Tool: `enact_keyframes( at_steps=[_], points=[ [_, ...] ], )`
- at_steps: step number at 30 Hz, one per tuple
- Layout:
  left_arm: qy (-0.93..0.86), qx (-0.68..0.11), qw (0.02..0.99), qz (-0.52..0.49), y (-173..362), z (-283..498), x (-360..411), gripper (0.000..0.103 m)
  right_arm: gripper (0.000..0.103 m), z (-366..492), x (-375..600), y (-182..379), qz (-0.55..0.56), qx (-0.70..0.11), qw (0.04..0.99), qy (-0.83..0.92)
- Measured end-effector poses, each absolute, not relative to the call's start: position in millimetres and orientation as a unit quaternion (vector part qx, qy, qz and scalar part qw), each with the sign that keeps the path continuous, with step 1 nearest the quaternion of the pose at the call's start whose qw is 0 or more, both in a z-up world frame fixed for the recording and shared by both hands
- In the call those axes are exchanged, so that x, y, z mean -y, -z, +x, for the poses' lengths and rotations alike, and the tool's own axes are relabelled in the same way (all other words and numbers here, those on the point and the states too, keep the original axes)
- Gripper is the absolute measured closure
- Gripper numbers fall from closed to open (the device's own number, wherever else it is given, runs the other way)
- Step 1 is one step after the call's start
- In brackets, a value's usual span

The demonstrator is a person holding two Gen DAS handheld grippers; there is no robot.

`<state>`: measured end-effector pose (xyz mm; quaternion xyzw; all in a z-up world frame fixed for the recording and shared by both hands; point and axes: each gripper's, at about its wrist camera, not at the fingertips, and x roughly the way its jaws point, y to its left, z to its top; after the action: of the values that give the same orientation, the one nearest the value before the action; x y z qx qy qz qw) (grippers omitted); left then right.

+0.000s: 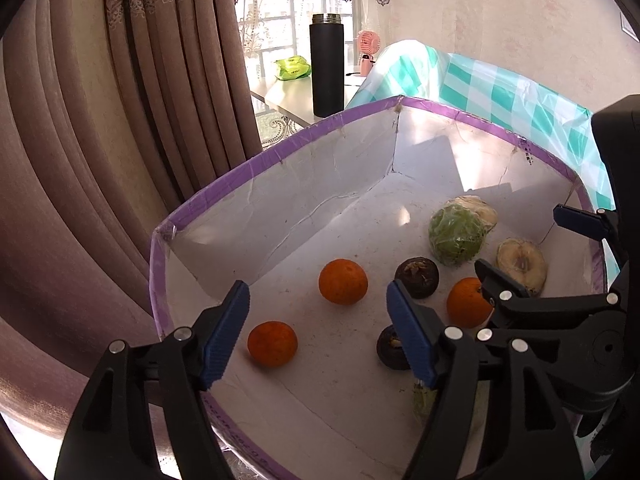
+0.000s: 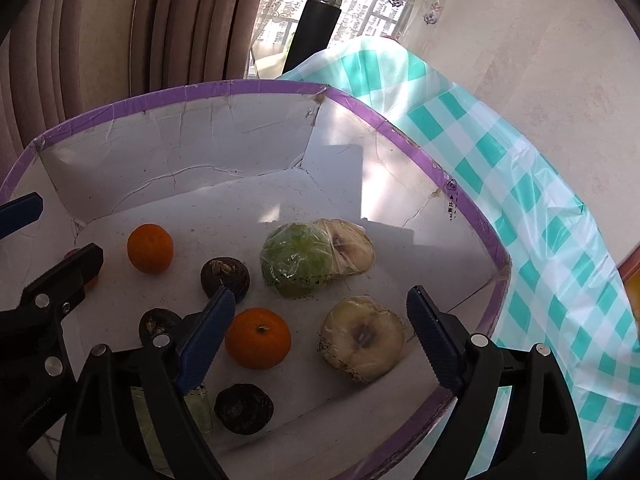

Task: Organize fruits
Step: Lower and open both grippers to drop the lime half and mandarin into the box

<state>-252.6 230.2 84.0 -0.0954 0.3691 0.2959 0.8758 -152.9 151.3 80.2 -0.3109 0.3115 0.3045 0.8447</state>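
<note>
- Sorting under way inside the purple-rimmed box (image 1: 276, 152): three oranges (image 1: 343, 282), three dark round fruits (image 1: 418, 278), a wrapped green fruit (image 1: 456, 234) and wrapped pale halves (image 2: 362, 338) loose on the white floor.
- Left gripper (image 1: 316, 334) over the near left of the box, jaws parted, nothing between the pads; one orange (image 1: 272, 343) just ahead of the left pad.
- Right gripper (image 2: 324, 338) spread wide, empty, straddling an orange (image 2: 258, 338) and the pale half without touching either.
- Probably between placements; next move calls for picking one fruit, centring the jaws on it alone, closing gently on the wrap.
- Small printed marks on the box rim (image 2: 451, 200) and dashed print on the wrap, too small to read; no brand legible.
</note>
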Motion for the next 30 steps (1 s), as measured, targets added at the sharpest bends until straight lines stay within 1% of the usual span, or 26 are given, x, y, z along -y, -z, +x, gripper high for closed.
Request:
enact_keyframes(
  at_steps=[4,8,9,10,13,17,21,26,30],
  points=[
    [-0.279,-0.37,0.881,-0.097,-84.4,-253.9,-227.8,0.023,0.017,-149.6,-148.4,-79.9,-0.311,-0.323,0.843,-0.296],
    [-0.276,-0.364,0.884,-0.1,-86.9,-256.5,-225.8,0.021,0.017,-148.7,-149.3,-79.4,-0.315,-0.332,0.84,-0.291],
    [-0.281,-0.365,0.882,-0.097,-88.0,-257.4,-225.5,0.017,0.017,-148.4,-150.6,-78.9,-0.319,-0.334,0.838,-0.288],
    [-0.296,-0.371,0.875,-0.092,-88.7,-257.7,-226.6,0.006,0.017,-147.6,-152.2,-78.4,-0.324,-0.337,0.836,-0.286],
    [-0.297,-0.383,0.87,-0.094,-92.6,-255.0,-231.9,0.002,0.017,-141.9,-157.0,-79.7,-0.326,-0.355,0.828,-0.288],
    [-0.293,-0.406,0.859,-0.106,-91.8,-248.8,-239.7,0.002,0.017,-131.4,-165.5,-82.0,-0.33,-0.37,0.815,-0.3],
    [-0.279,-0.444,0.847,-0.083,-84.3,-235.6,-235.1,0.002,0.017,-125.1,-172.2,-80.6,-0.348,-0.372,0.805,-0.305],
    [-0.267,-0.457,0.847,-0.053,-81.8,-224.4,-226.5,0.002,0.017,-115.0,-171.0,-80.7,-0.341,-0.377,0.805,-0.306],
    [-0.249,-0.469,0.844,-0.076,-79.8,-221.6,-233.1,0.002,0.017,-110.0,-168.3,-80.5,-0.328,-0.386,0.806,-0.307]
  ],
)
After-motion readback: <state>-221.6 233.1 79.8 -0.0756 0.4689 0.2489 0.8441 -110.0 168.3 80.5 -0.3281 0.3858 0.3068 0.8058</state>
